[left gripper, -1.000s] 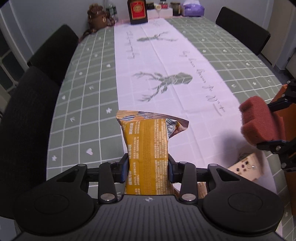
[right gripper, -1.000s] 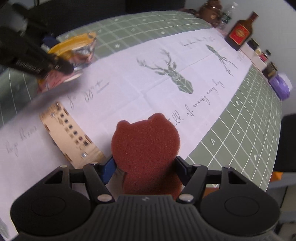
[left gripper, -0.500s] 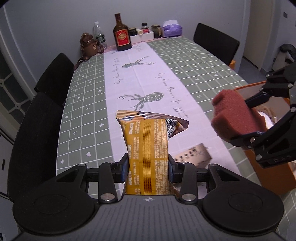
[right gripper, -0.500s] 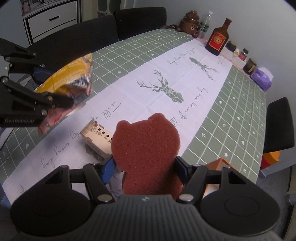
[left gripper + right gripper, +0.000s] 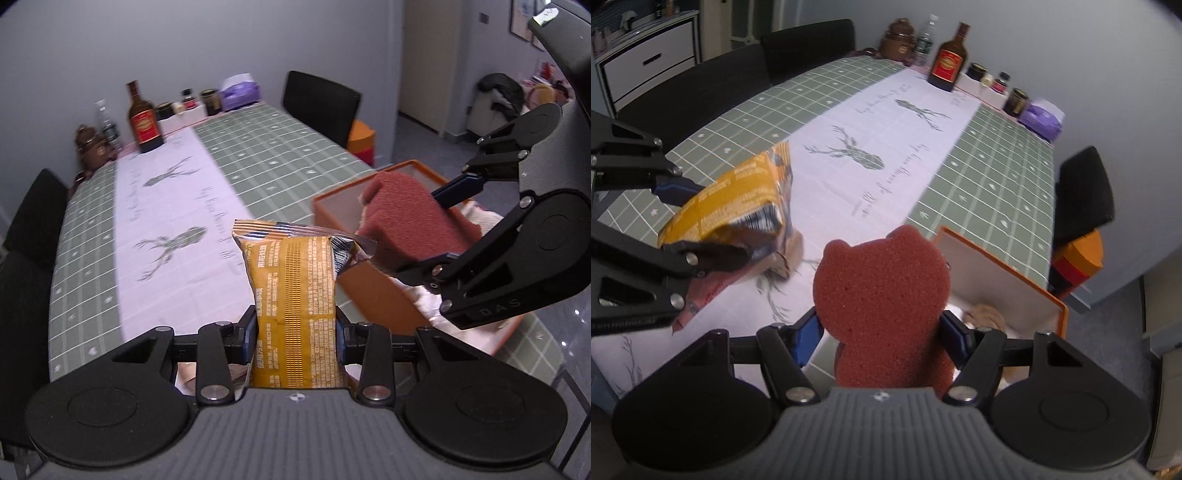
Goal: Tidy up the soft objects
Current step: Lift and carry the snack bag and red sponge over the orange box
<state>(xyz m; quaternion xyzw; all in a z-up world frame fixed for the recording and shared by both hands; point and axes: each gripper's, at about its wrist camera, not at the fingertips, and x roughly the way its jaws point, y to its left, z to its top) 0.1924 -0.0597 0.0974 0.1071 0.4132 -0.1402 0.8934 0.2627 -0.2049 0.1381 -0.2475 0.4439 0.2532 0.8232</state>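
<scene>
My left gripper is shut on an orange snack packet, held upright above the table's near end; the packet also shows in the right wrist view. My right gripper is shut on a dark red bear-shaped sponge, held in the air. In the left wrist view that sponge hangs over the orange box at the table's right edge. The box has pale inner walls and some soft cloth inside.
A green checked tablecloth with a white deer runner covers the long table. At the far end stand a brown bottle, a bear-shaped jar, small jars and a purple tissue pack. Black chairs ring the table.
Both grippers have risen and swung right, toward the orange box, each keeping its grip. The sponge has gone from over the runner to over the box. The small wooden piece has dropped from the left view.
</scene>
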